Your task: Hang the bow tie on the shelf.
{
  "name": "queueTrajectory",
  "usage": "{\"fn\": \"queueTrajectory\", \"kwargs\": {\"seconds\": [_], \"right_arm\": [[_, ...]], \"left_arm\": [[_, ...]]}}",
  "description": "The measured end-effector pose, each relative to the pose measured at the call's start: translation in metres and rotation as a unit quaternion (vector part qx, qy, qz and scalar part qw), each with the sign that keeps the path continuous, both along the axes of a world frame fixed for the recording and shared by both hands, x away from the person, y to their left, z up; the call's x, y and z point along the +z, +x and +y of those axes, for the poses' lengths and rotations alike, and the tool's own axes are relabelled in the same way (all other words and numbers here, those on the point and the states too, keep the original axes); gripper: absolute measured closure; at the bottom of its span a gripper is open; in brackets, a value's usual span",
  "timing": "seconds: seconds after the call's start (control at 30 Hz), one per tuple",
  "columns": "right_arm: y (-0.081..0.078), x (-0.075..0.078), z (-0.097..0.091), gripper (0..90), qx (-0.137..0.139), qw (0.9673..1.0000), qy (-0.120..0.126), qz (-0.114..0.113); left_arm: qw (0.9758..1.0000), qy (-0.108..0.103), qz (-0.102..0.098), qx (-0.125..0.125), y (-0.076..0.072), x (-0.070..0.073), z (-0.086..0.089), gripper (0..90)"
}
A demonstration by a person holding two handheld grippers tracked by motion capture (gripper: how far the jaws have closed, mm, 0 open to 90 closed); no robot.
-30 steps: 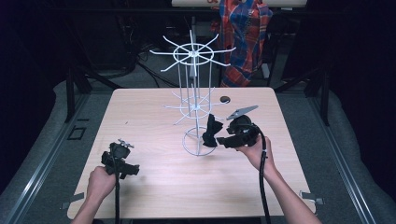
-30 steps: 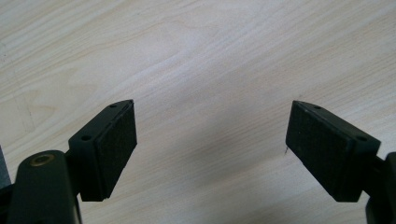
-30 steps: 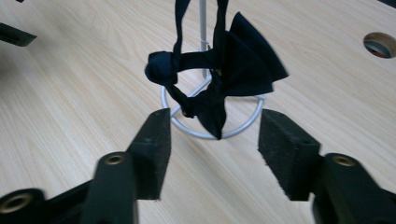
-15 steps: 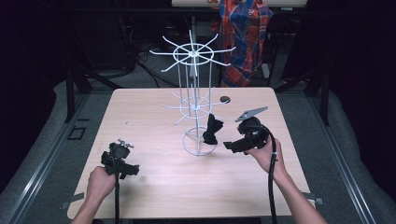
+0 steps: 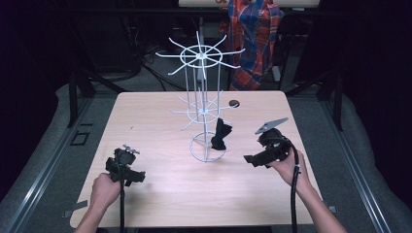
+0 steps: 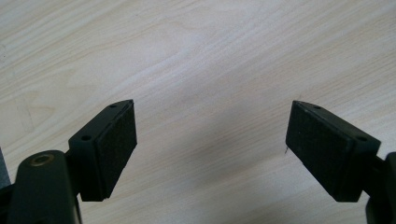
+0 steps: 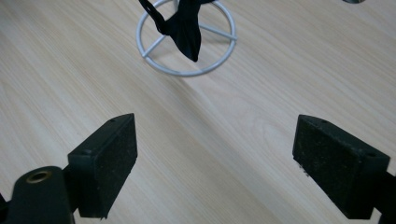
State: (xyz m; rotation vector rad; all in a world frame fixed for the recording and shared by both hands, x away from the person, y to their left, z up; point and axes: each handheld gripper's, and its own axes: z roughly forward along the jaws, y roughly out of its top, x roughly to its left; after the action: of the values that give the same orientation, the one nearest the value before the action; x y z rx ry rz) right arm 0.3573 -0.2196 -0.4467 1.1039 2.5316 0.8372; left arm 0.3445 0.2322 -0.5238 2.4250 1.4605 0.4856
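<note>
High view: left of the white wire rack (image 5: pixel 201 104), the left gripper (image 5: pixel 127 171) rests low over the table (image 5: pixel 160 121), jaws apart and empty. A black bow tie (image 5: pixel 221 135) hangs on the rack. Right of it, the right gripper (image 5: pixel 250 159) points at the rack, its jaws having just been opening, with nothing between them.

Wire rack (image 5: pixel 201 109) mid-table (image 5: pixel 160 194); cloth (image 5: pixel 221 136) hanging on rack, over base ring; disc (image 5: pixel 234 103) behind-right.
</note>
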Motion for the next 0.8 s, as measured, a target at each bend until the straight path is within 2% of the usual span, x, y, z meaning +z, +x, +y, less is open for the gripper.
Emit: {"fn": "queueTrajectory", "kwargs": {"seconds": [0.4,0.53,0.6,0.73,0.77,0.8], "right_arm": [[-0.004,-0.014,-0.012,11.1,-0.005,0.9996,-0.019,0.022],[-0.007,-0.025,-0.022,10.2,-0.014,0.9988,-0.029,0.038],[-0.008,-0.030,-0.025,10.1,-0.020,0.9984,-0.025,0.046],[-0.004,-0.043,-0.028,9.4,-0.025,0.9964,-0.044,0.069],[-0.002,-0.044,-0.029,9.4,-0.026,0.9956,-0.055,0.072],[-0.002,-0.047,-0.028,9.4,-0.027,0.9954,-0.049,0.079]], "left_arm": [[1.0000,0.000,0.001,-0.001,0.000,0.000,0.000,16.7],[1.0000,0.000,0.000,0.000,0.000,0.000,0.000,16.7],[1.0000,-0.001,-0.001,-0.001,0.000,0.000,0.000,16.8],[1.0000,0.001,0.001,-0.001,0.001,0.000,0.000,16.8],[1.0000,0.001,-0.002,-0.002,0.001,0.000,0.000,16.8],[1.0000,0.002,-0.003,-0.002,0.001,0.000,0.000,16.8]]}}
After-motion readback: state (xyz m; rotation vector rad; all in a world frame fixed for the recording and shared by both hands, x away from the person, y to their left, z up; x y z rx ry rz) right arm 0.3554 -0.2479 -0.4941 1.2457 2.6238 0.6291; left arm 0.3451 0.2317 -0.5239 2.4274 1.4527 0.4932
